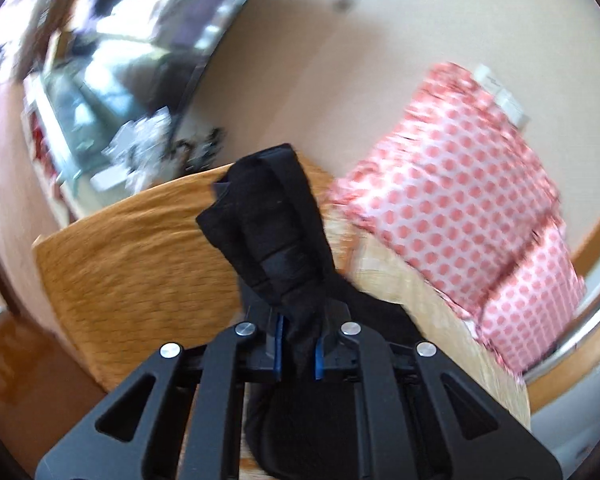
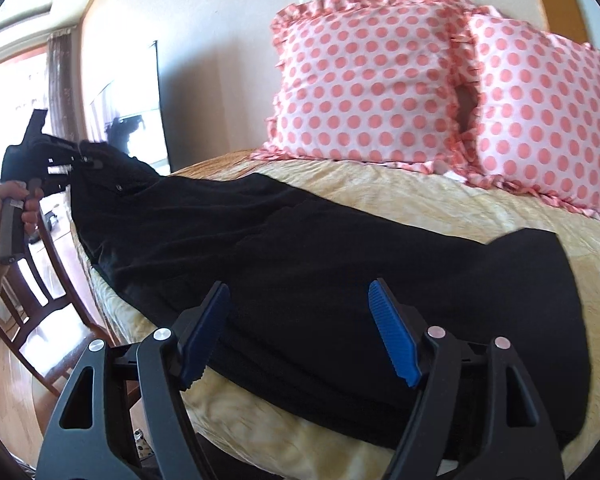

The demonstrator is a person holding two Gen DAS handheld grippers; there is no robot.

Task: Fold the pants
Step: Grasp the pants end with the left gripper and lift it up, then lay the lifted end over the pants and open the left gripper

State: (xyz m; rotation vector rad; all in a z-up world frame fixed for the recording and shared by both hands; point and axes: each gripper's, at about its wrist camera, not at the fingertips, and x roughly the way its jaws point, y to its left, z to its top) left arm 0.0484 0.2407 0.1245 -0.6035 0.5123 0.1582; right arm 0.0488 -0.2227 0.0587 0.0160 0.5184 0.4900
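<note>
Black pants [image 2: 300,256] lie stretched across the yellow bedspread [image 2: 400,200]. My left gripper [image 1: 298,344] is shut on one end of the pants [image 1: 276,232], which bunches up between the blue pads and is lifted off the bed. The left gripper also shows in the right wrist view [image 2: 80,158] at the far left, held by a hand, with the cloth rising to it. My right gripper [image 2: 300,320] is open, its blue pads [image 2: 394,334] spread just above the near end of the pants, holding nothing.
Two pink polka-dot pillows [image 2: 364,80] lean on the wall at the head of the bed; they also show in the left wrist view [image 1: 460,200]. A dark wooden chair [image 2: 32,296] stands by the bed's left edge. A window [image 2: 12,92] is at far left.
</note>
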